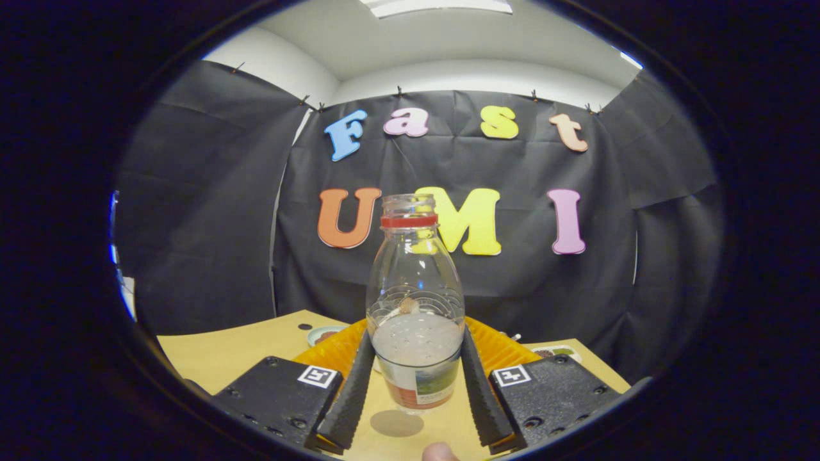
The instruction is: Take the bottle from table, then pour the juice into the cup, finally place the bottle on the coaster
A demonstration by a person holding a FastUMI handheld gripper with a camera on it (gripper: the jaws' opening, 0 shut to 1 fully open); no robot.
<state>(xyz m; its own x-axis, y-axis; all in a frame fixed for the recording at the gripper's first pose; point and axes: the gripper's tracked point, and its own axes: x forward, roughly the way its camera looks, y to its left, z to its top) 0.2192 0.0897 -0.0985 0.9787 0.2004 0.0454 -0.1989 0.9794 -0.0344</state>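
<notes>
A clear, uncapped bottle with a red ring at its neck stands upright between my fingers. Pale juice fills its lower part, and a label wraps the base. My gripper is shut on the bottle, one finger pressing each side of its lower body. The base hangs a little above the wooden table, with a round shadow under it. Beyond the left finger lies a small round teal-rimmed thing; I cannot tell if it is the cup or the coaster.
Another small flat thing with a pale rim lies beyond the right finger near the table's far edge. Black cloth walls close the booth behind and on both sides. A person's fingertip shows below the bottle.
</notes>
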